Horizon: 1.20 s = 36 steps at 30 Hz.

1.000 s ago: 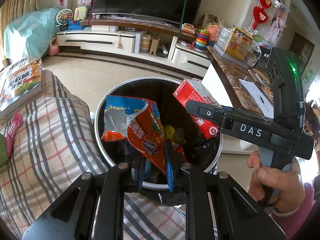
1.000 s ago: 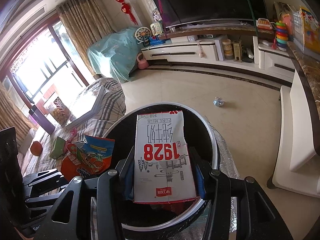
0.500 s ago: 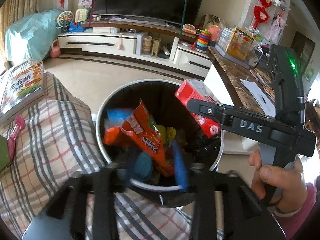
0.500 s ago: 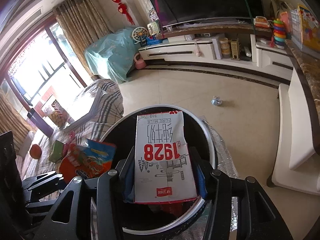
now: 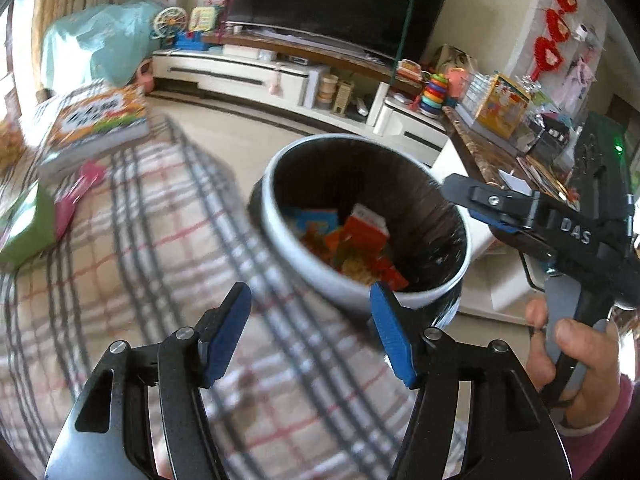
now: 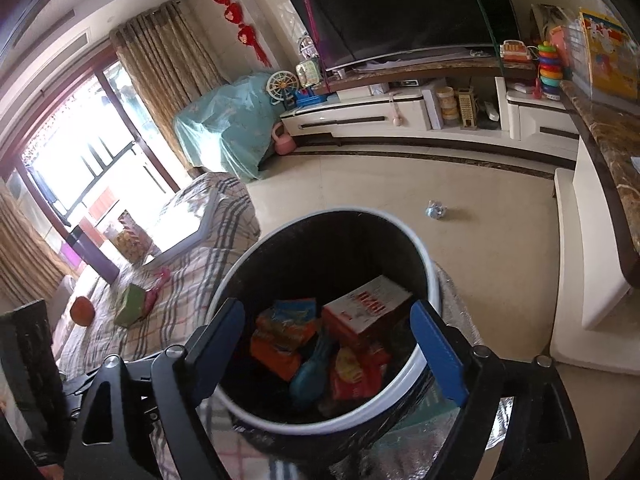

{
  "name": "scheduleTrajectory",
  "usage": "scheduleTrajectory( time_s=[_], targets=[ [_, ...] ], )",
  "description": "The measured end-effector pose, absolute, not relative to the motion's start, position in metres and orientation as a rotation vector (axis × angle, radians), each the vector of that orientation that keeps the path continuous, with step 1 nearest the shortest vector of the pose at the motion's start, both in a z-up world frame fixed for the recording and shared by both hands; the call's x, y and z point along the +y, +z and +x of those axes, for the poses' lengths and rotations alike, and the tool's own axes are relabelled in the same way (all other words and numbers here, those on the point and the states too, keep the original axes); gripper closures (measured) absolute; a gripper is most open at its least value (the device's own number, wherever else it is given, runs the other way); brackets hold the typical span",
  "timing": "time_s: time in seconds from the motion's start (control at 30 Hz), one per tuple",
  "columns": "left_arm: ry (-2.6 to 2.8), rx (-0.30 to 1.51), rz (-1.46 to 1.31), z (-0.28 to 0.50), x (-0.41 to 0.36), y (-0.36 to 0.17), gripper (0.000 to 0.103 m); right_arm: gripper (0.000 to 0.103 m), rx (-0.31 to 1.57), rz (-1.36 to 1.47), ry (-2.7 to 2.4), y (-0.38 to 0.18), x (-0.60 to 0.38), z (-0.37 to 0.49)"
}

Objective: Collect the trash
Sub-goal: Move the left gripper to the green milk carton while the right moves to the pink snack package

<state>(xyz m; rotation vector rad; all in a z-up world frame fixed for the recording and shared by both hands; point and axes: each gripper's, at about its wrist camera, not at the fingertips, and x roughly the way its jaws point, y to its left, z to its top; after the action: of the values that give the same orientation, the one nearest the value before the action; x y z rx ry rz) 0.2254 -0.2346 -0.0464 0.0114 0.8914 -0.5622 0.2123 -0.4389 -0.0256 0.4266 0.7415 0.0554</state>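
left gripper (image 5: 310, 334) with its blue pads (image 5: 226, 334) spread and still opening, nothing between them, only the plaid cover (image 5: 160, 264) blurred underneath. it hangs over the edge of that checked fabric, angled down, with the trash bin (image 5: 320, 280) just ahead and to its right. over on the right gripper (image 6: 328, 350), same story: jaws parting wide, empty, blue pads either side of the bin's mouth as seen from its own camera. in the left view the right gripper (image 5: 492, 204) shows from the side, reaching in over the bin's far rim, a hand (image 5: 576, 356) wrapped round its handle, pink sleeve at the wrist.

down in the bin now: the red milk carton (image 6: 370, 310) lies tilted on top of the heap, white face with red lettering turned up, resting against the black liner. just beside it, to its left, the orange and blue snack bag (image 6: 286, 330) sits crumpled. more wrappers below them, red and yellow, and something teal that's hard to make out. the bin itself is round, pale rim, dark liner, standing on the floor right against the covered sofa.

further out, on the plaid cover: a green box (image 6: 130, 306), a pink item touching it, an orange ball (image 6: 82, 310) beyond, a colourful book (image 5: 96, 120) near the sofa's far end. one small crumpled blue scrap (image 6: 437, 210) lies alone on the cream floor (image 6: 400, 184), well apart from the bin. behind all that, the tv (image 6: 400, 8) over a white cabinet.
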Motion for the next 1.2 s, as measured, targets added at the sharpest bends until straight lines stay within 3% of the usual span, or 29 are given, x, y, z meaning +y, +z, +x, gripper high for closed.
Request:
scheduleTrajectory(
  time_s=[0.63, 1.2],
  targets=[
    [-0.323, 0.885, -0.128, 0.19, -0.096, -0.066, 0.036, 0.01, 0.734, 0.363, 0.219, -0.027, -0.329, 0.182],
    [-0.223, 0.875, -0.082, 0.204, -0.019, -0.071, 0.032, 0.009, 0.763, 0.309, 0.317, -0.037, -0.251, 0.185]
  ],
)
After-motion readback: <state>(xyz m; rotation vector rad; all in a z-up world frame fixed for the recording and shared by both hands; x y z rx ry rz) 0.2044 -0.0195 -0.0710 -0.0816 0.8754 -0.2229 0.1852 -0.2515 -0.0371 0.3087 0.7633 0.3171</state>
